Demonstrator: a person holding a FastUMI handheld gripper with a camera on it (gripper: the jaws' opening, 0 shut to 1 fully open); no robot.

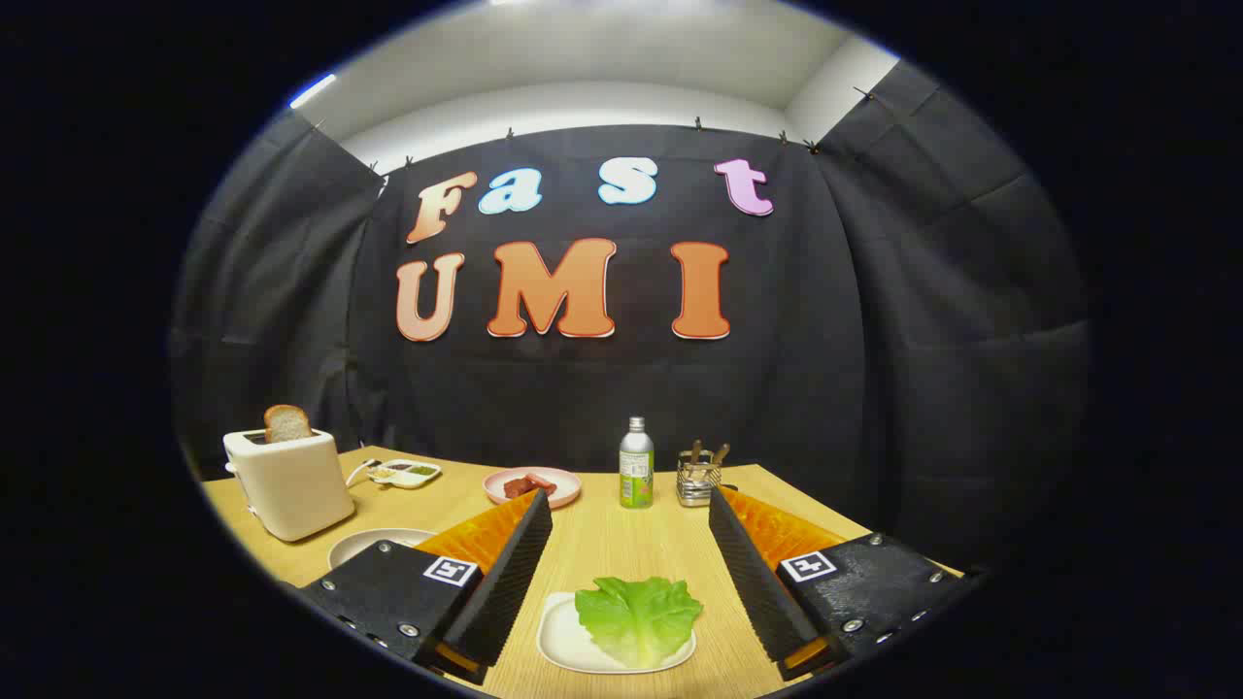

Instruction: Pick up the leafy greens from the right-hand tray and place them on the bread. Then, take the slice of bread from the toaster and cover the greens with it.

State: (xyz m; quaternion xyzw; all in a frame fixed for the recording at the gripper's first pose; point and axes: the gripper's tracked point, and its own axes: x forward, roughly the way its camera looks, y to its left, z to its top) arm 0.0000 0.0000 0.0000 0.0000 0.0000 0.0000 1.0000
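**Gripper wide open above the leaf and its tray**

The gripper (629, 505) is spread wide, its two fingers (505, 582) holding nothing. Between them, near their bases, lies one green leaf (638, 614) on a small white tray (563, 646). The leaf covers most of the tray, and the tray's near rim is cut off from sight.

Taking the leaf as landmark: to its left, past the left finger, sits one pale plate (374, 546), mostly hidden behind that finger – whether bread lies on it cannot be told. Farther left and back stands one white toaster (289, 482) with a single slice of bread (287, 423) sticking up from its slot. Behind the toaster lies a small white dish (406, 473); its contents are too small to make out.

Straight beyond the leaf, on the wooden table (621, 539), stands one bottle (636, 464). Left of the bottle is a pink plate (532, 486) with something reddish on it, partly hidden by the left fingertip. Right of the bottle is a metal holder (698, 480) with brown handles – two, as far as can be seen.
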